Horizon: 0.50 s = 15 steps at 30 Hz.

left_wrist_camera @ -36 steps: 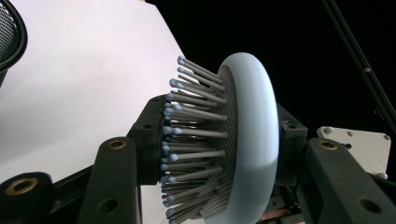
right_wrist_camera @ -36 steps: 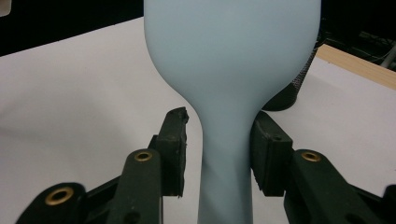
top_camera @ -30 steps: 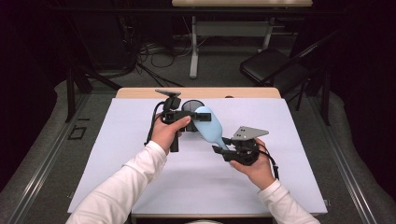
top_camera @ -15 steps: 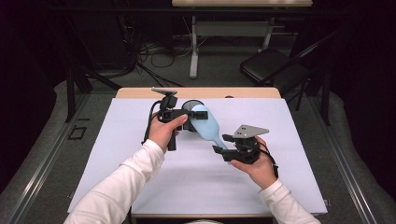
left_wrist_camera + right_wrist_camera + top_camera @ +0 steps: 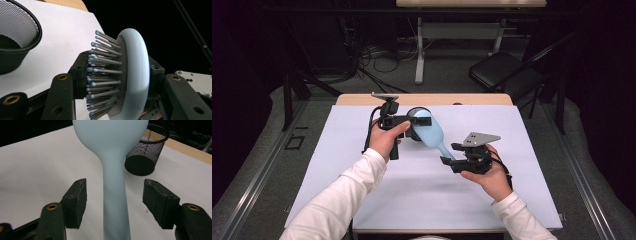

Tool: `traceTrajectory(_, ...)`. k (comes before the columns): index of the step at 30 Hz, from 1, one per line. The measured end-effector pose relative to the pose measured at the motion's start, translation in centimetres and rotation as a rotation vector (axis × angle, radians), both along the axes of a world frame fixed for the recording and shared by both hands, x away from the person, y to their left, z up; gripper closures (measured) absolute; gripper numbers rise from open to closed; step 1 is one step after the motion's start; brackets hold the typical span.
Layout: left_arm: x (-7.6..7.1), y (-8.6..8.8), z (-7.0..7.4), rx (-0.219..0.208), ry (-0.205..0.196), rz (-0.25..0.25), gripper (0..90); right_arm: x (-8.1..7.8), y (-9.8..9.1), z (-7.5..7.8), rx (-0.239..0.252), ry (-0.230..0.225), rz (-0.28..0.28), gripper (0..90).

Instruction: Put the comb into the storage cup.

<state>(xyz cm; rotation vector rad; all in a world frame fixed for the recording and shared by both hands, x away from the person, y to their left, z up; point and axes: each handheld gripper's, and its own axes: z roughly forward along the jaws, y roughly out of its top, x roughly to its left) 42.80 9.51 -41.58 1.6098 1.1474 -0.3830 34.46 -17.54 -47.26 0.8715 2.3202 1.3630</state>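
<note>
A pale blue hairbrush (image 5: 430, 132) is held above the white sheet, its handle slanting down to the right. My left gripper (image 5: 414, 128) is shut on the brush head; in the left gripper view the pads clamp the bristle side and the blue back (image 5: 133, 72). My right gripper (image 5: 448, 154) is open around the end of the handle. Its jaws have just been opening, and in the right gripper view the handle (image 5: 115, 195) runs up between the two pads (image 5: 76, 202) with a gap on each side.
A black mesh pen cup (image 5: 416, 112) stands on the sheet just behind the brush head, seen too in the gripper views (image 5: 17, 37) (image 5: 146, 152). The white sheet (image 5: 337, 165) covers the wooden table. A folding chair (image 5: 507, 75) stands beyond the far right corner.
The right gripper's jaws have spread apart and let go of the brush handle. The left gripper still grips the brush head and has barely shifted.
</note>
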Motion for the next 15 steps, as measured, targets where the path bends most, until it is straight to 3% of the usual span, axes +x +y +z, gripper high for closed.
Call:
traceTrajectory(5, 0.1, 0.3, 0.2, -0.008, -0.01, 0.029, 49.6, 0.1, -0.2, 0.0, 0.022, 0.032, -0.011, 33.7)
traceTrajectory(10, 0.3, 0.7, 0.7, 0.0, -0.037, 0.048, 49.6, 0.2, -0.7, 0.4, 0.089, 0.014, -0.019, 26.5)
traceTrajectory(15, 0.4, 1.0, 1.2, 0.0, -0.054, 0.065, 49.6, 0.4, -1.0, 0.4, 0.085, 0.025, -0.035, 19.4)
